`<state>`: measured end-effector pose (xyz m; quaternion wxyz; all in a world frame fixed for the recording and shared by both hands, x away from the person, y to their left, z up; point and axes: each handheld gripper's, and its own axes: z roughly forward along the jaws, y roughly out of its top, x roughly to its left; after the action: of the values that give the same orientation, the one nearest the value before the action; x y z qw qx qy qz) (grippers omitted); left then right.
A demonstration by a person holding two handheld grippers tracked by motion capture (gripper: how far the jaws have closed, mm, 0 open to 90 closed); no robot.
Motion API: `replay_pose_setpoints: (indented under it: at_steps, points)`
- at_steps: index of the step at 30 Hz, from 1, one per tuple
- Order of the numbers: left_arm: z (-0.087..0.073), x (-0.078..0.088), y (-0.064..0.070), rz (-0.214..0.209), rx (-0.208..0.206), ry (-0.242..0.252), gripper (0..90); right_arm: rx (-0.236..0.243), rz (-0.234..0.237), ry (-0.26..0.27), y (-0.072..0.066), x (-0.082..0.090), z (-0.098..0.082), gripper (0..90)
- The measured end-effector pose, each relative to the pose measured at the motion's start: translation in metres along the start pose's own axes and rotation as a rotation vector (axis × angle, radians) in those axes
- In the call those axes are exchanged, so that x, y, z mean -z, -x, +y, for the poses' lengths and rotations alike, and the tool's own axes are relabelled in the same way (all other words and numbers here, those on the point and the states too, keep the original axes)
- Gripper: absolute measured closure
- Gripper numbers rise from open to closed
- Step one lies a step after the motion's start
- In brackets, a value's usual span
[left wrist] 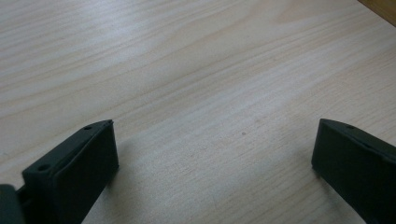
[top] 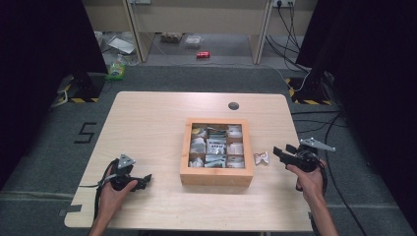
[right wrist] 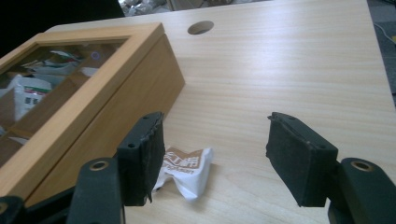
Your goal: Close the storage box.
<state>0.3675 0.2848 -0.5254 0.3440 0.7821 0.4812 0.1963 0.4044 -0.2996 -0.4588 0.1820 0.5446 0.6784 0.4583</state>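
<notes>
High view: wooden box (top: 216,175) centre frame, crumpled sachet (top: 261,158) just right of it on surface (top: 147,123); right hand-held gripper (top: 278,150) faces sachet, likely for pickup.

Left gripper view: left hand-held gripper (left wrist: 212,154) wide, empty, parked over bare surface.

Right gripper view: sachet (right wrist: 187,169) lower centre beside left jaw, jaws wide, not gripping.

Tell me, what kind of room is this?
Probably a lab or studio set up for recording: a lone wooden table ringed by black curtains, loose cables and a taped numeral on grey carpet, and a person working a hand-held gripper in each hand.

high view looks down on the whole table (top: 147,123); right gripper view sits close, sharing the wooden box (right wrist: 93,107).
</notes>
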Motion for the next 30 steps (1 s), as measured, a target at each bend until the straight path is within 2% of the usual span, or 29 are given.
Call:
replay_pose_setpoints:
  at_steps: [8,13,19,20,30]
  points:
    - [0.0,0.0,0.0,0.0,-0.001,-0.001,0.0,-0.029,-0.024,-0.036,0.011,-0.003,-0.006,35.0]
    - [0.0,0.0,0.0,0.0,-0.001,-0.001,0.0,-0.014,-0.043,-0.055,0.017,-0.006,-0.01,34.6]
    - [0.0,0.0,0.0,0.0,-0.001,-0.001,0.0,-0.024,-0.064,-0.075,0.025,-0.009,-0.015,34.1]
    - [0.0,0.0,0.0,0.0,-0.001,-0.001,0.0,-0.037,-0.065,-0.08,0.025,-0.009,-0.016,34.0]
    - [0.0,0.0,0.0,0.0,-0.001,-0.001,0.0,-0.034,-0.089,-0.107,0.032,-0.014,-0.022,32.8]
